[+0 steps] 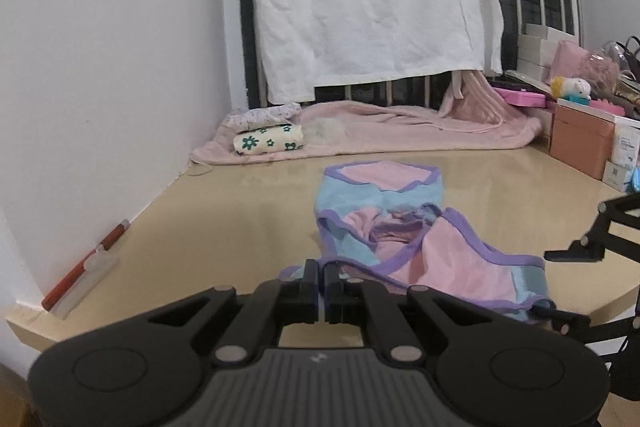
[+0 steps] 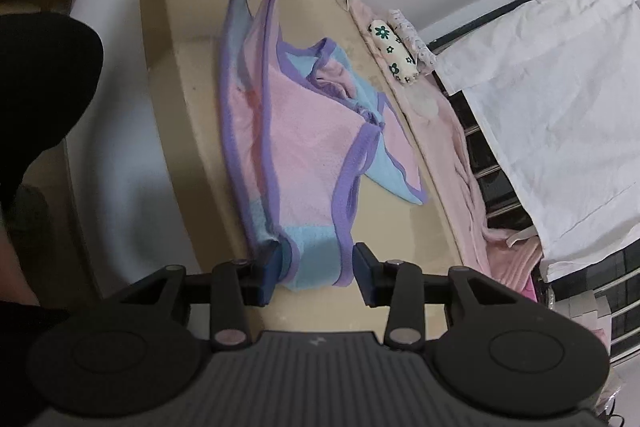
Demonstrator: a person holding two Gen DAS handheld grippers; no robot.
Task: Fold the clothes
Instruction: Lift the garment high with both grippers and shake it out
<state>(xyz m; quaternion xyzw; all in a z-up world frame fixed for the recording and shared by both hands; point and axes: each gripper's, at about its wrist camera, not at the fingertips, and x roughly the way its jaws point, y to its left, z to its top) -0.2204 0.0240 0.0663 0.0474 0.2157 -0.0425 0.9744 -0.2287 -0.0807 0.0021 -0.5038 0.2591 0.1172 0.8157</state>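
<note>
On the table, left gripper pinches the garment; right gripper gapes.

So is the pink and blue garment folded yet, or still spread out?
Still spread, rumpled: the garment lies loose on the table, left gripper shut on one corner, right gripper open at another.

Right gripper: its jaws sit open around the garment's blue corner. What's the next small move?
Probably close the right gripper. Its jaws straddle the blue corner of the pink-and-blue garment without pinching it, while the left gripper already clamps a purple-trimmed strap, so both ends would then be held.
</note>
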